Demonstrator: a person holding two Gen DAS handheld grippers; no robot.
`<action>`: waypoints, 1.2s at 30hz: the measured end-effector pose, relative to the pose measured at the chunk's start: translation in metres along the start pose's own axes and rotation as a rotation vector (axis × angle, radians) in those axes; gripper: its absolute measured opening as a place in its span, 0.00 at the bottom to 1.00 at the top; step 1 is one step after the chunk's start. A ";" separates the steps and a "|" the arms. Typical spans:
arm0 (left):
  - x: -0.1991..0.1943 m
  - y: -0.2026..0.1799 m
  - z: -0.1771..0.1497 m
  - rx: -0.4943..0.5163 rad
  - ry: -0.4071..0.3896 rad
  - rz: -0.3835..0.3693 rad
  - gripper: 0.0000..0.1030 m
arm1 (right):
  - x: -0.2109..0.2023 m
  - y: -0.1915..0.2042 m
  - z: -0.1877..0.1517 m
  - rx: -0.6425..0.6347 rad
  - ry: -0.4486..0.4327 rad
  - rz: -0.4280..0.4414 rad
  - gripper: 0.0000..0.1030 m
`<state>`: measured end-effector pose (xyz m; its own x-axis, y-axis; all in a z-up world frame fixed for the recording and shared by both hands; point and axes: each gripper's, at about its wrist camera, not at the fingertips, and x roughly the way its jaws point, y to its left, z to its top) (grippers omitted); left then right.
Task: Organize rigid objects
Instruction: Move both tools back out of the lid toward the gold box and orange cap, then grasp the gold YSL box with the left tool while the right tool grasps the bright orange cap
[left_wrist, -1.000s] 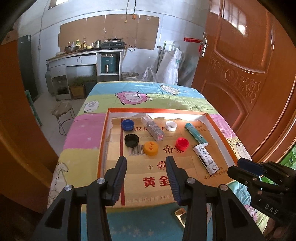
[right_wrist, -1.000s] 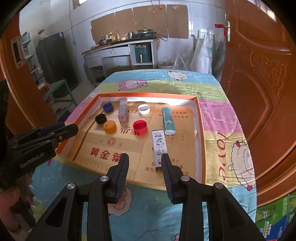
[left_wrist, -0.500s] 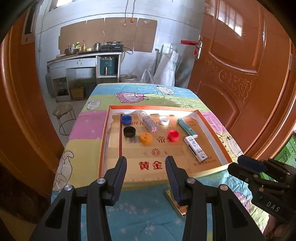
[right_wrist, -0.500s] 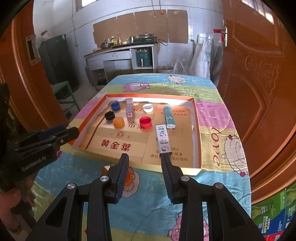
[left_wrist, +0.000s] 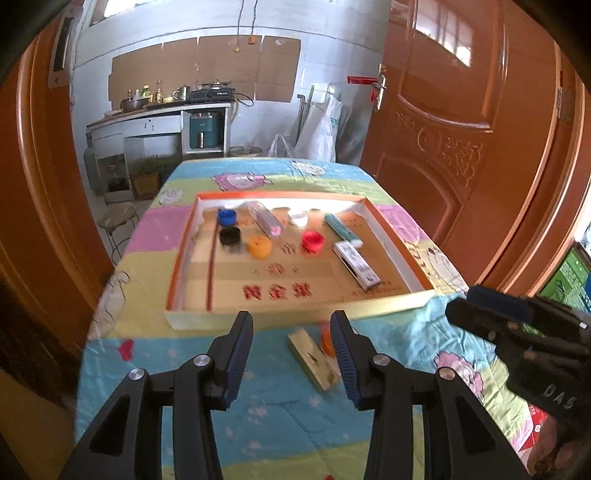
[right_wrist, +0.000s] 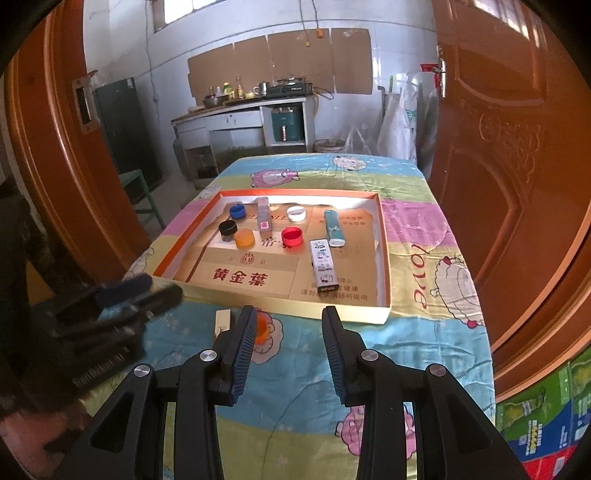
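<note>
One table under a cartoon-print cloth (right_wrist: 424, 332) fills both views, and on it lies a shallow cardboard tray (right_wrist: 384, 258) with an orange rim and white inner walls, lined with printed card.

Both grippers hang over the near end of the table, short of the tray. The left gripper (left_wrist: 291, 354) has its jaws well apart with nothing between the pads; the right gripper (right_wrist: 289, 349) is likewise parted and grips nothing. In the right wrist view the left gripper shows as a dark blur at the left edge.

Inside the tray, the long items come first. A white printed box (right_wrist: 322, 264) lies lengthwise right of centre, and a teal box (right_wrist: 333, 228) lies just beyond it, nearly touching end to end. A clear narrow case (right_wrist: 263, 218) lies at the far middle.

Five bottle caps sit in the far left half: a blue cap (right_wrist: 237, 211) near the far left corner, a black cap (right_wrist: 228, 229) just in front of it, an orange cap (right_wrist: 245, 238) beside the black one, a red cap (right_wrist: 291, 236) toward the centre, and a white cap (right_wrist: 296, 213) beyond the red one.

Outside the tray, on the cloth just before its near wall, lie a small gold box (left_wrist: 314, 363) and a small orange cap (right_wrist: 263, 326), side by side.
</note>
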<state>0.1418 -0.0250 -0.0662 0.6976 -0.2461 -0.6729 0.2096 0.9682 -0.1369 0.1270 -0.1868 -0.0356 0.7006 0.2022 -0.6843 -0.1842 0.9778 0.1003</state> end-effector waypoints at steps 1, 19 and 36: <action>0.002 -0.002 -0.004 -0.003 0.004 -0.005 0.42 | -0.002 -0.001 -0.002 0.003 -0.002 0.001 0.36; 0.059 -0.010 -0.047 -0.083 0.131 0.055 0.42 | -0.020 -0.041 -0.020 0.084 -0.016 -0.016 0.36; 0.067 0.008 -0.035 -0.053 0.122 -0.014 0.18 | 0.027 -0.017 -0.034 0.058 0.083 0.089 0.36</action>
<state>0.1664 -0.0320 -0.1383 0.6058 -0.2549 -0.7537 0.1794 0.9666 -0.1828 0.1256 -0.2001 -0.0797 0.6232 0.2857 -0.7280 -0.2017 0.9581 0.2034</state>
